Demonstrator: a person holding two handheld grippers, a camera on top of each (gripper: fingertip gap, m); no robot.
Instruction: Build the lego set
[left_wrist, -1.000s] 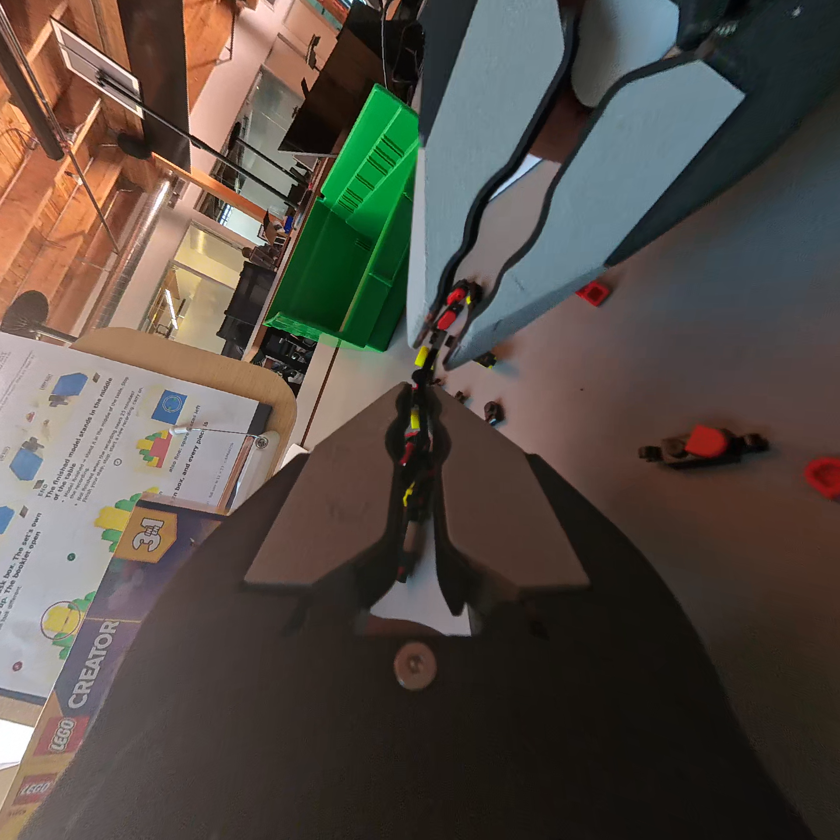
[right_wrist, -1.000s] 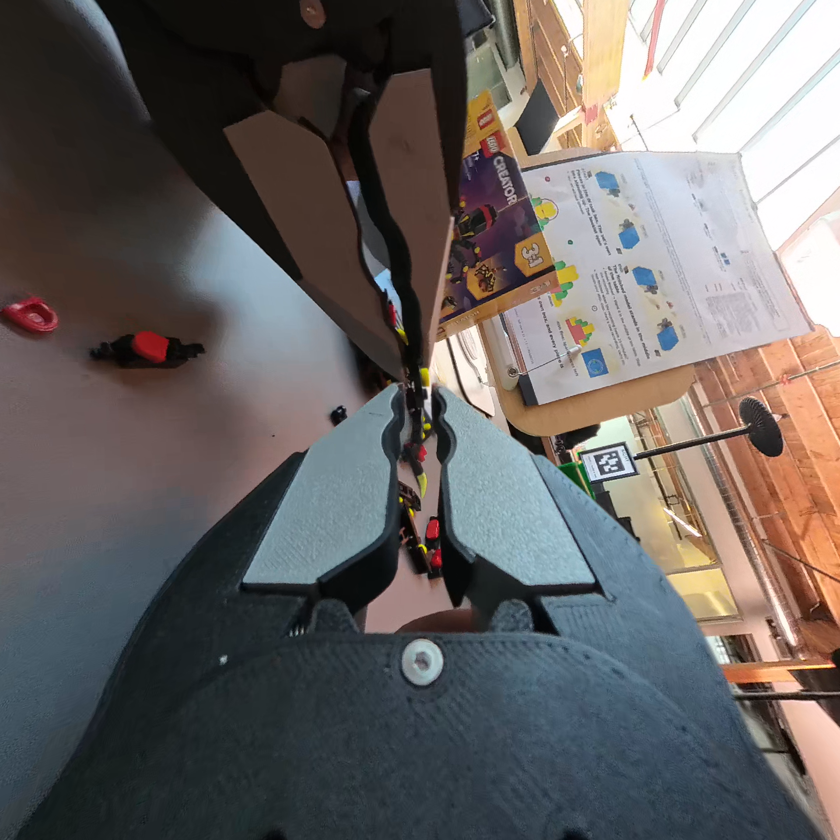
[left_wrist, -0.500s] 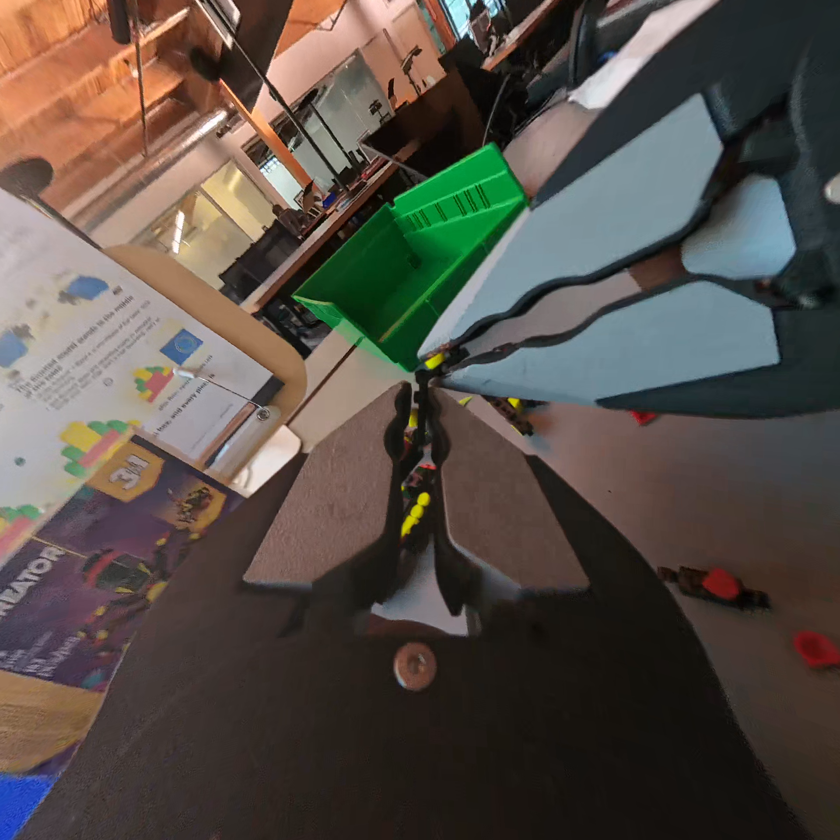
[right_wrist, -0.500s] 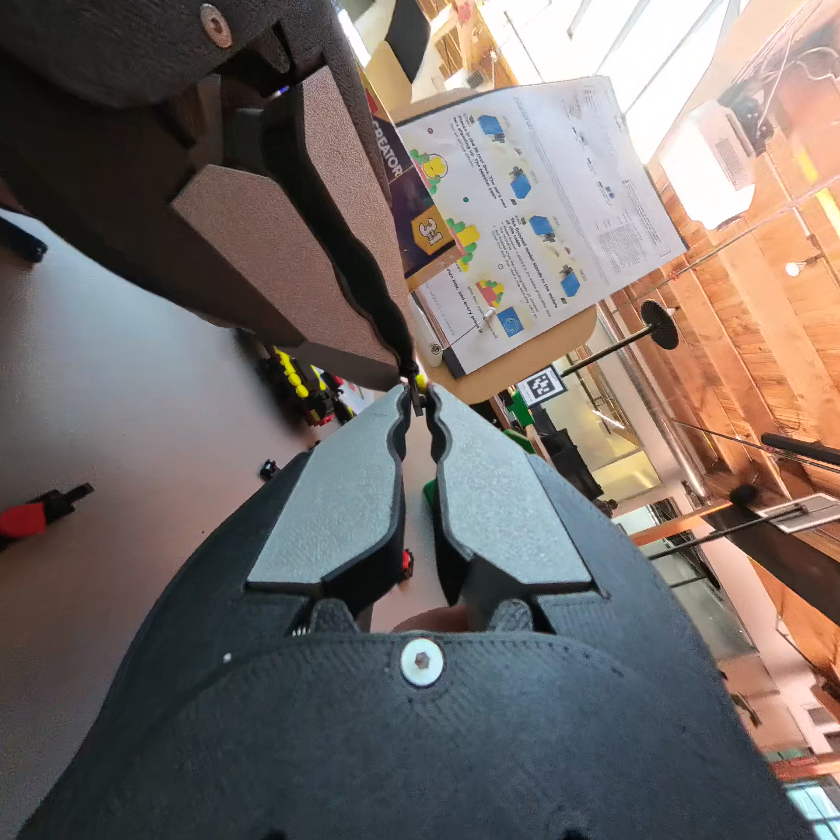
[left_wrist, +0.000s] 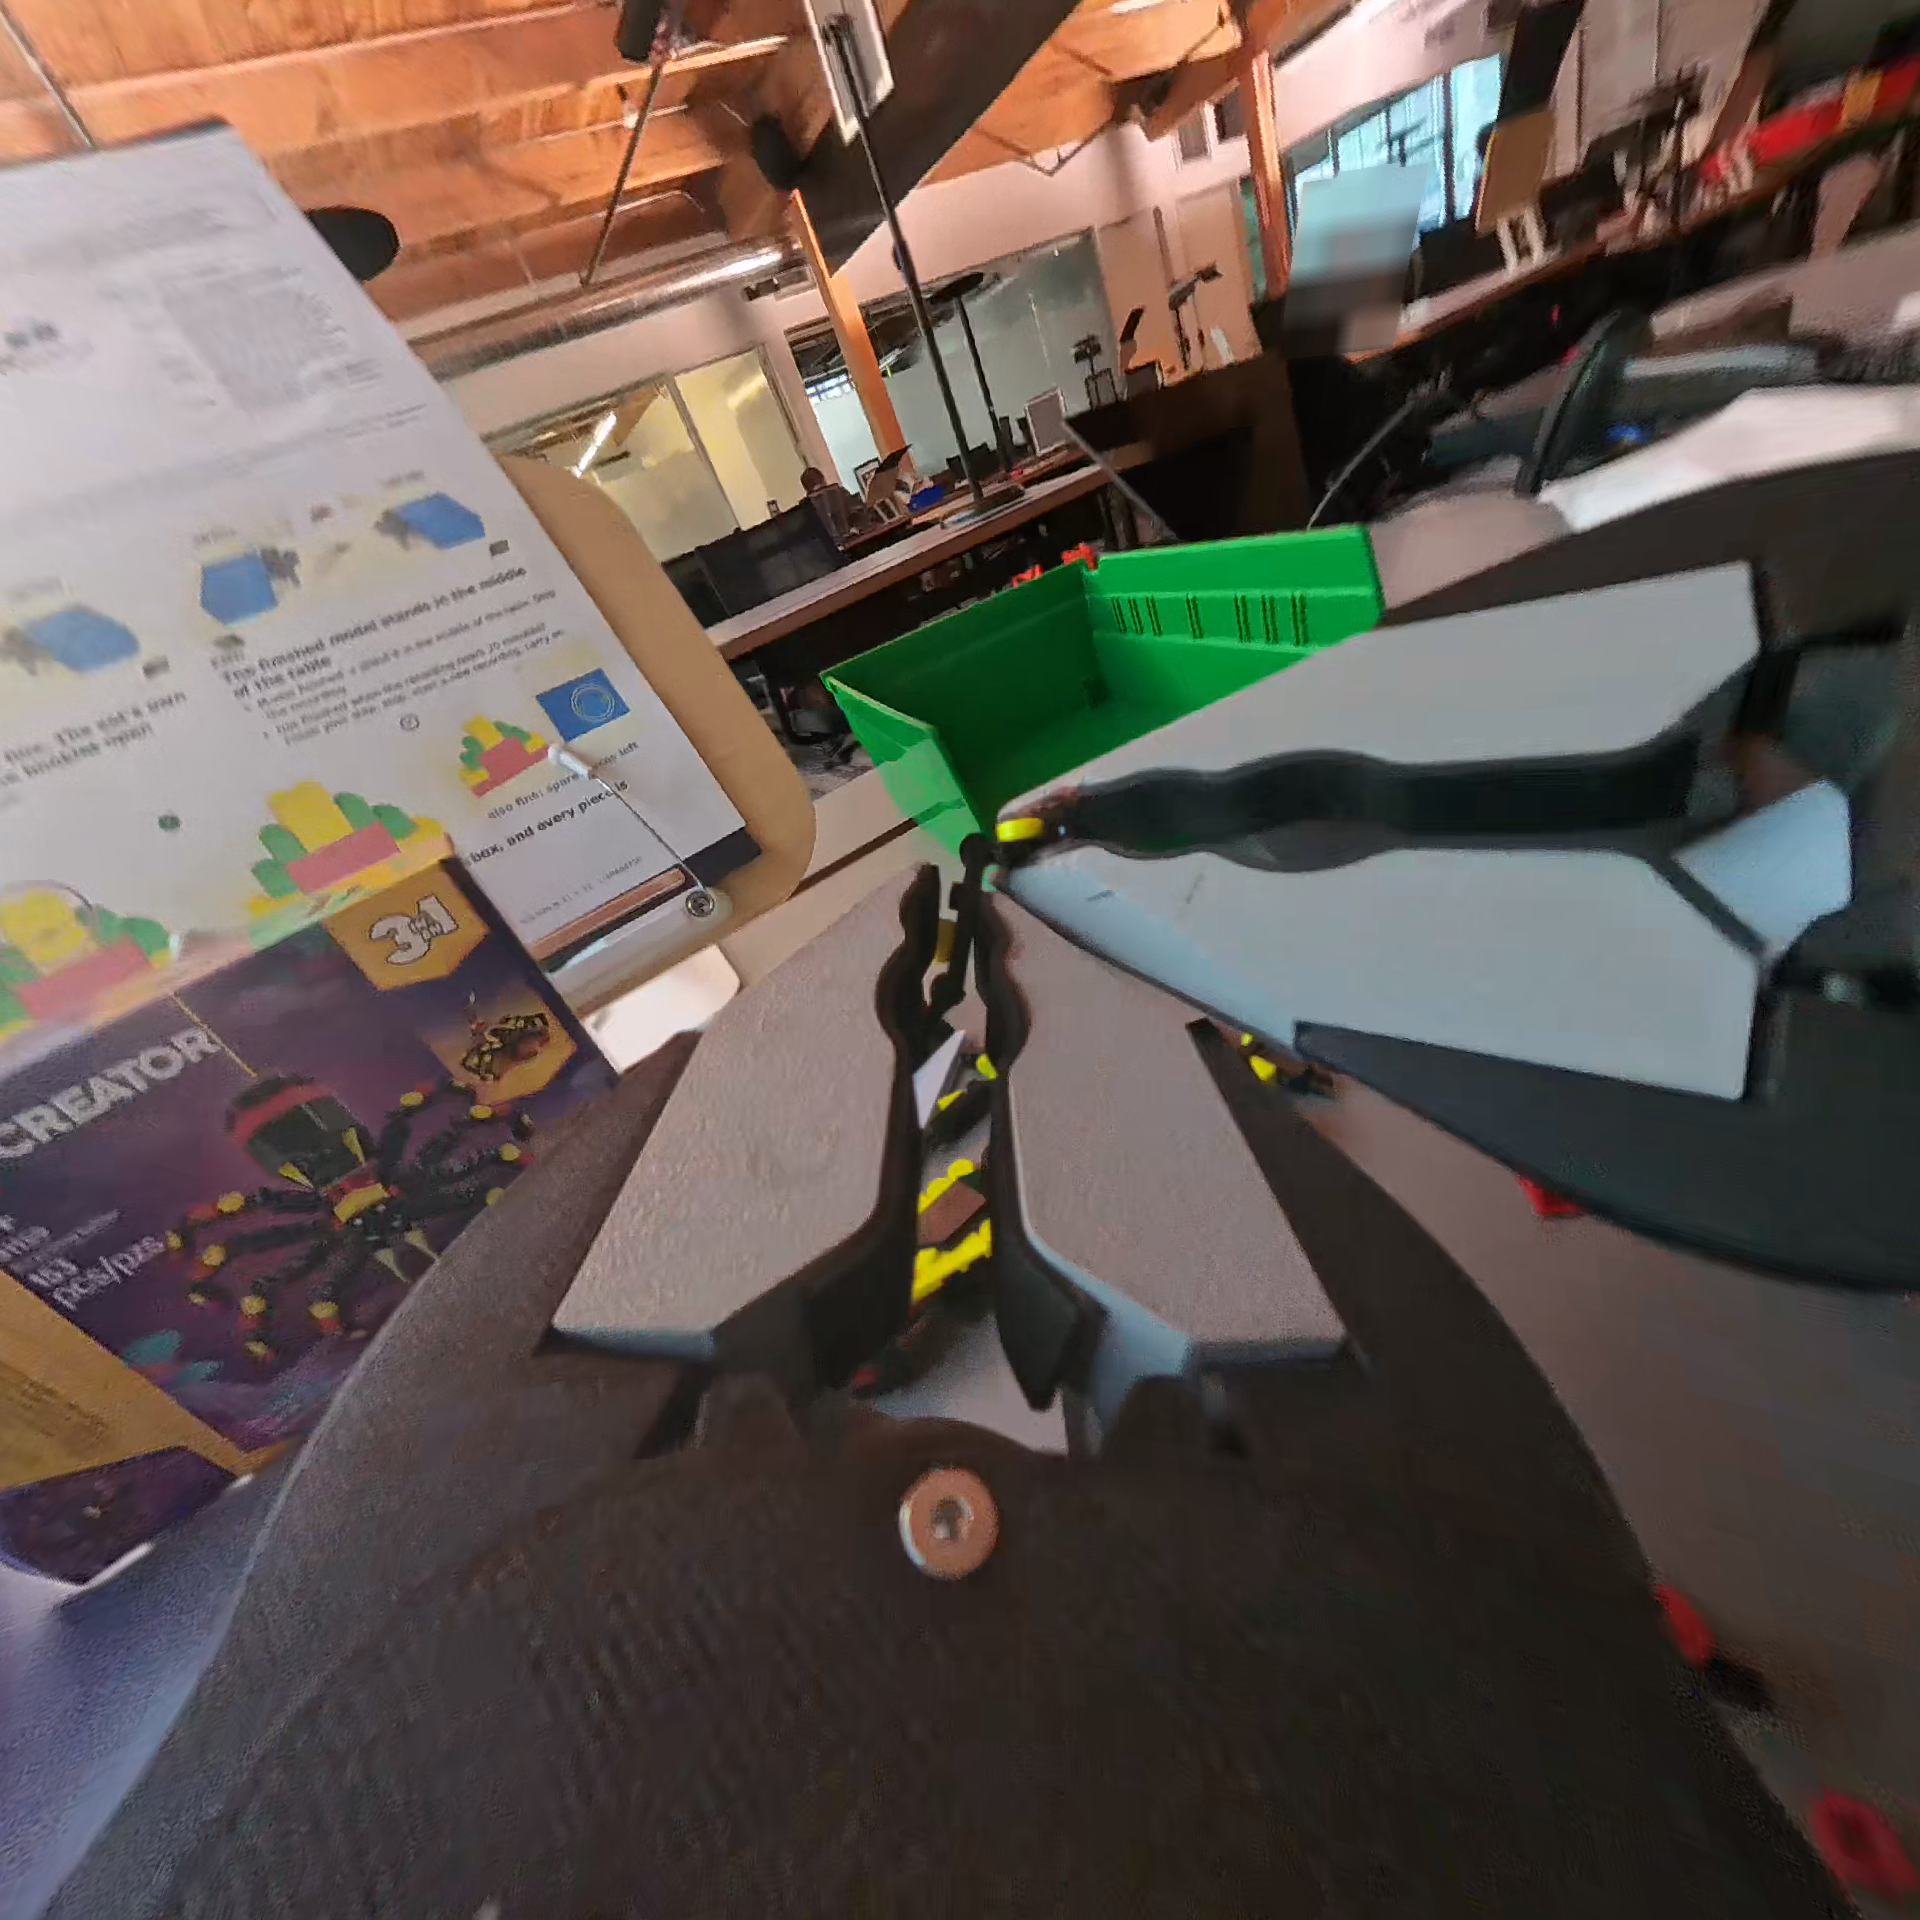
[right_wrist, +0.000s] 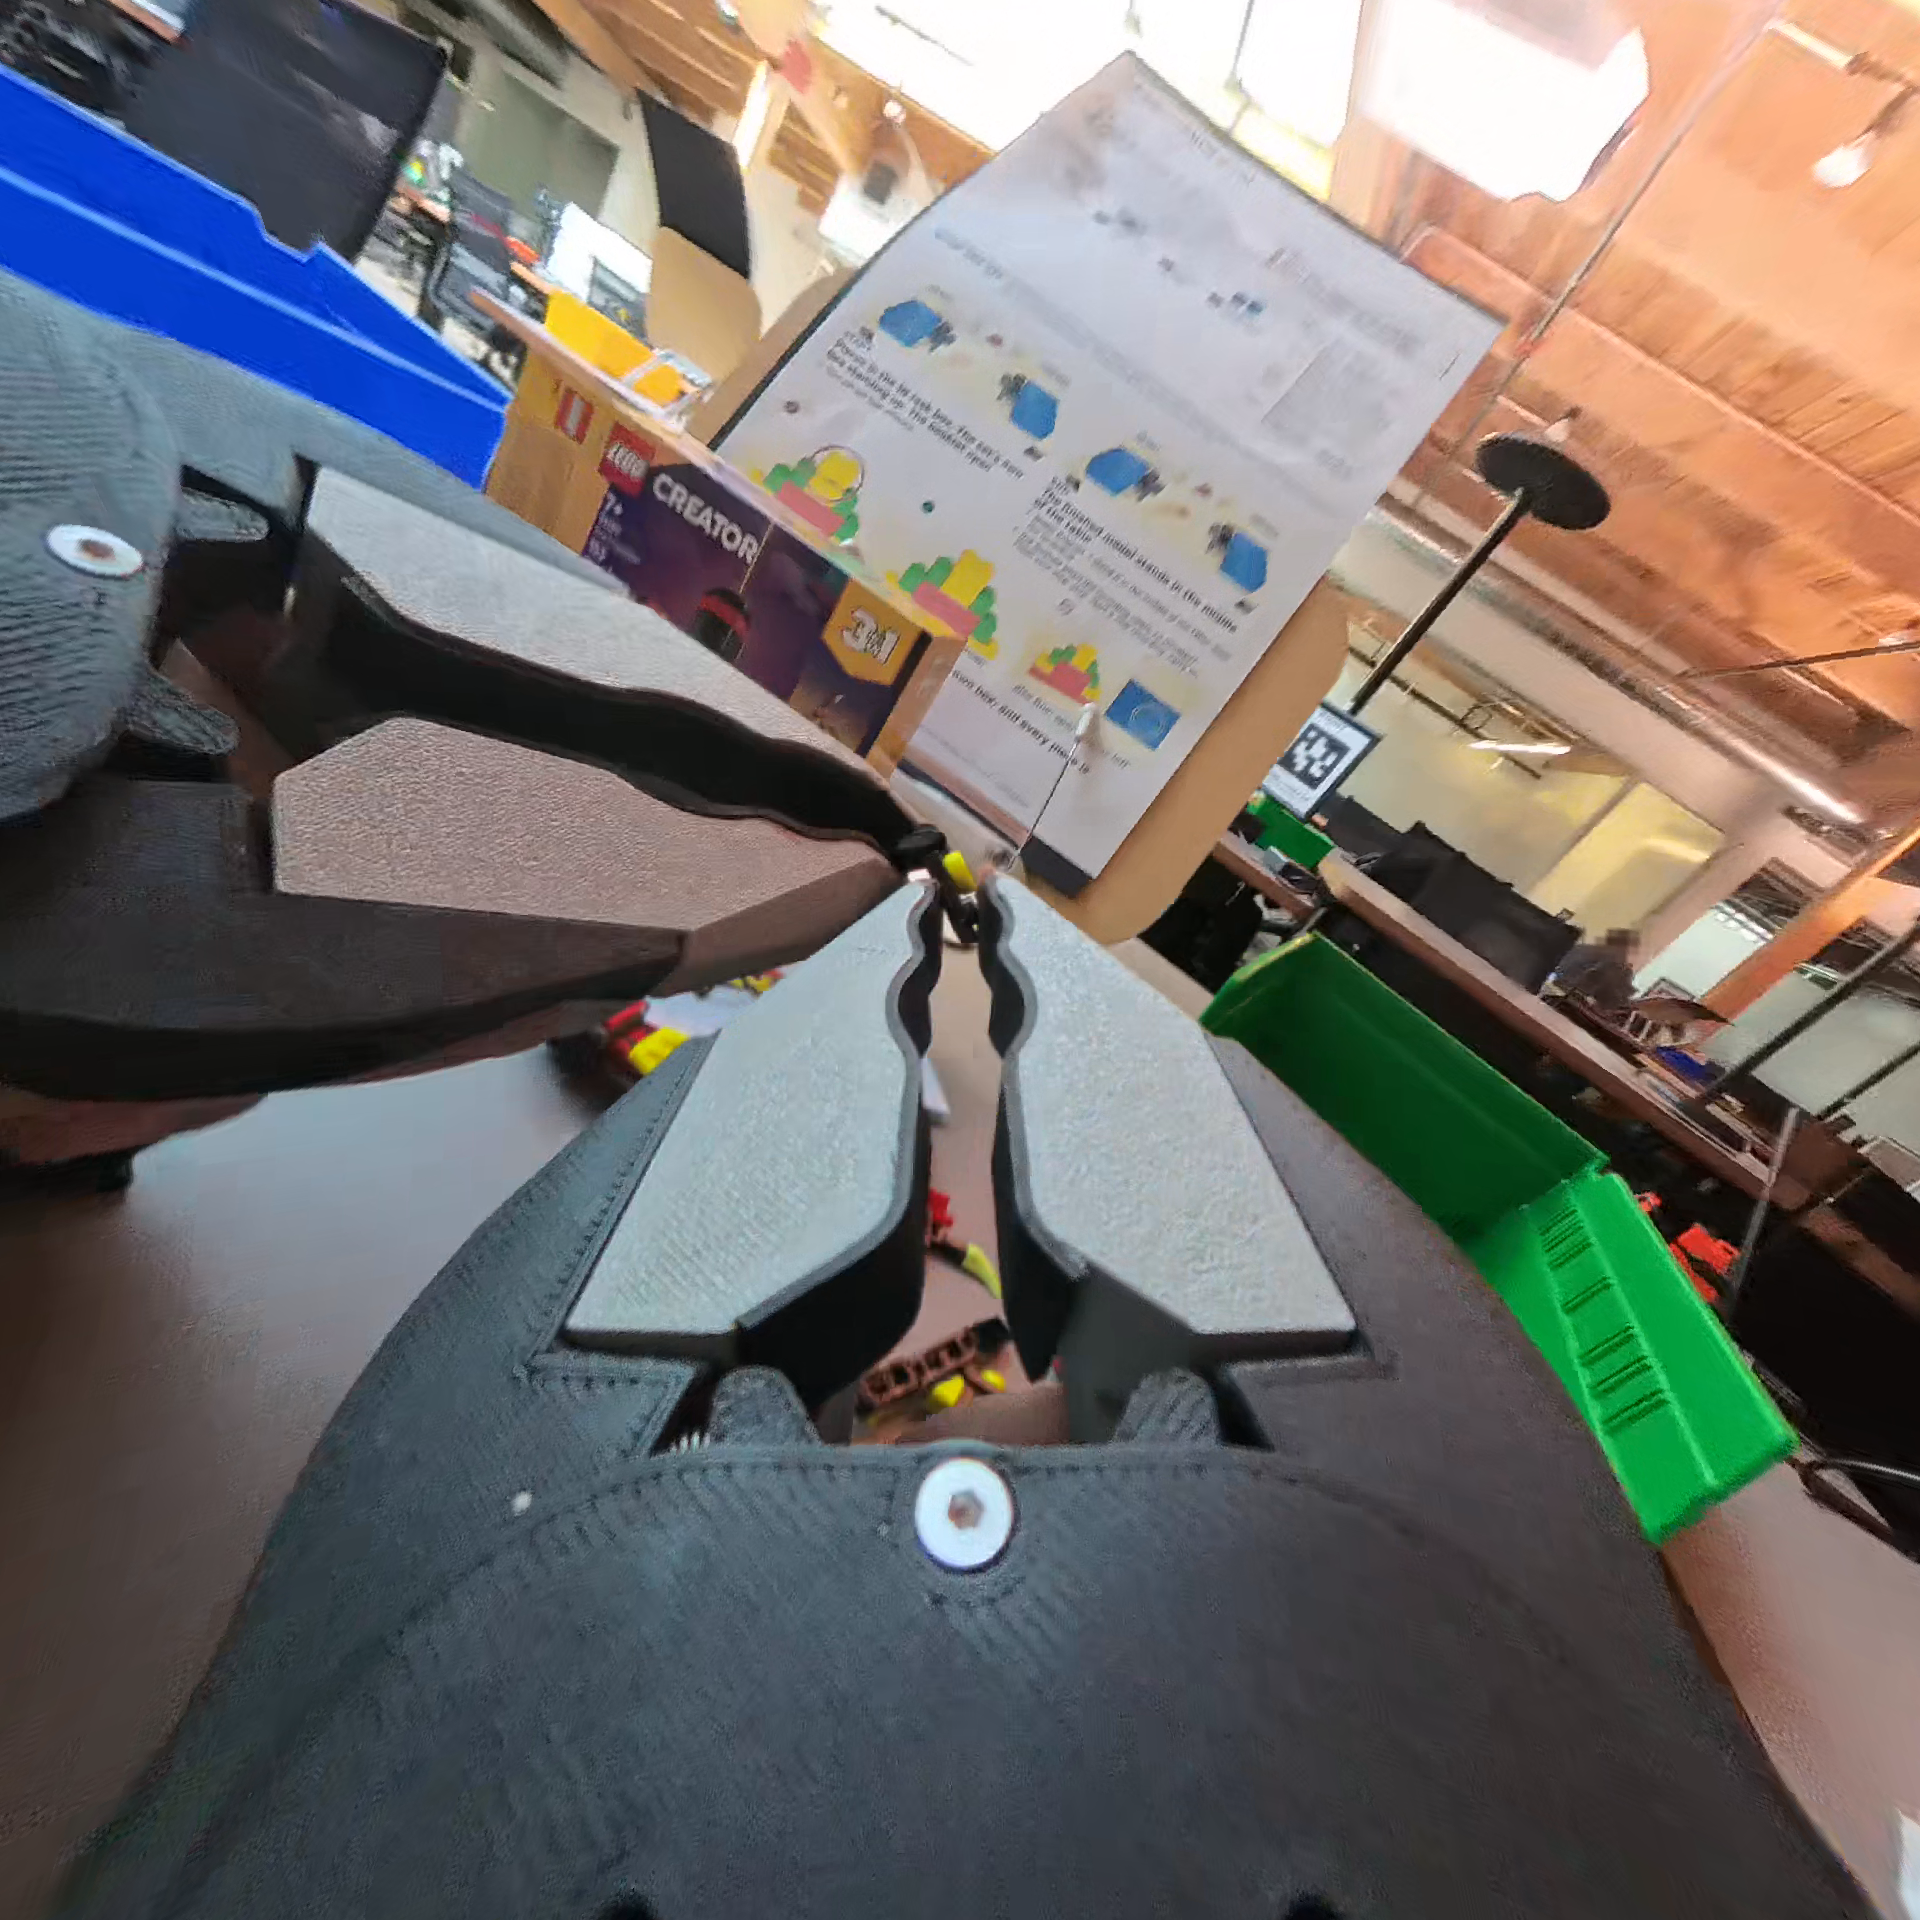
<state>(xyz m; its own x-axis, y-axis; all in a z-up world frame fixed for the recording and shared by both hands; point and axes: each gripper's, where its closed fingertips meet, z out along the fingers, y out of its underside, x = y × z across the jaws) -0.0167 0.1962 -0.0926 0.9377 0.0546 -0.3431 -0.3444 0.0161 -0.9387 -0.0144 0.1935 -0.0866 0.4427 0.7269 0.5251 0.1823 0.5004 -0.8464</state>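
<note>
I see a grey-brown worktop (right_wrist: 260, 1299) filling the lower part of both views. At the upper left of the left wrist view a large white printed sheet with coloured brick drawings (left_wrist: 260, 520) stands clipped to a rounded tan board (left_wrist: 675, 665). A purple cardboard toy box (left_wrist: 312, 1143) stands below it. An open green plastic bin (left_wrist: 1018, 707) lies on the worktop at mid-right of that view, and a blue plastic bin (right_wrist: 208, 281) shows in the upper left of the right wrist view.

My left gripper (left_wrist: 961, 920) points up the middle of its own view. The right gripper (right_wrist: 961, 914) comes in from the right edge there, so the two meet tip to tip well above the worktop. Between them hangs a thin jointed strip of small black and yellow plastic bricks (left_wrist: 968, 904).

The left fingers are clenched on its black lower part. The right fingers pinch the end that carries a yellow stud (left_wrist: 1018, 828). It is held at both ends, in mid-air, just in front of the green bin's near corner.

Loose yellow-and-black brick assemblies (left_wrist: 945, 1247) lie on the worktop under the left fingers. More red and yellow bits (right_wrist: 644, 1039) sit at centre left of the right view.
</note>
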